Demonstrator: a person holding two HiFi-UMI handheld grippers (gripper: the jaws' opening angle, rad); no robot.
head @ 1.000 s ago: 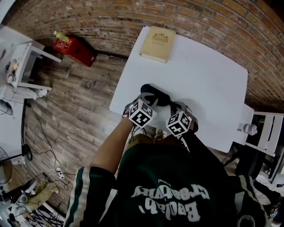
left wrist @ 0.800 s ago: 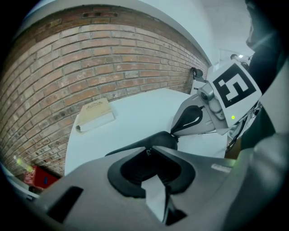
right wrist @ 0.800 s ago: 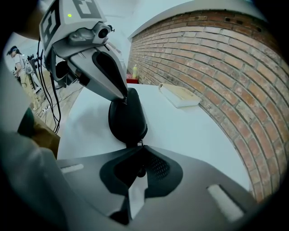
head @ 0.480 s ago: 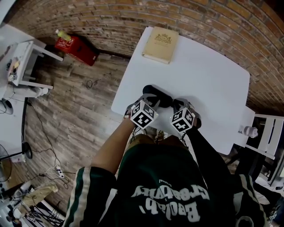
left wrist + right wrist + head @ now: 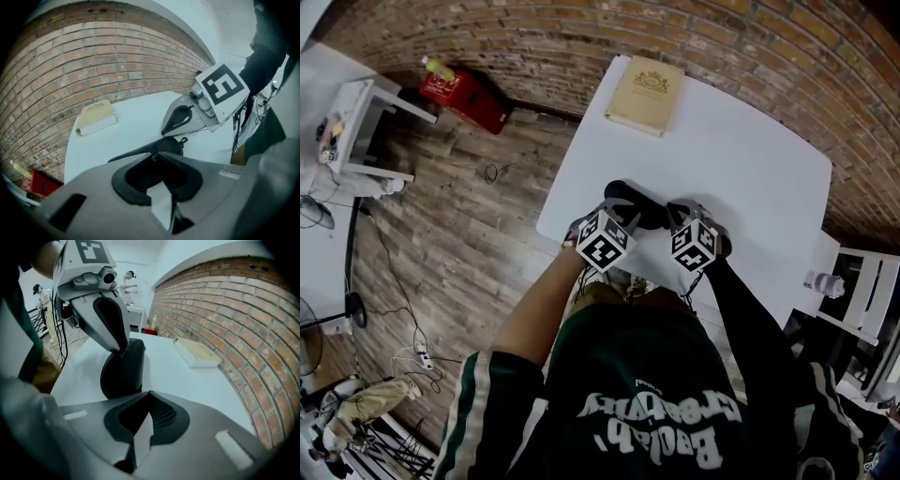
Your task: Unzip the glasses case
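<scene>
L gripper jaws nearly together, nipping top edge of glasses case, which stands on edge on white table, near side. R gripper jaws together beside zip pull; can't tell if it's pinched. Head view: marker cubes hide both tips. Both angled steeply down, forearms converging.

Soft, even light fills the room, maybe from overhead, and the white table glows bright without hard glare; shadows on it are faint. Every view bulges at its edges, bowing the brick wall. Both gripper views go blurry up close, with black, vignetted corners.
</scene>
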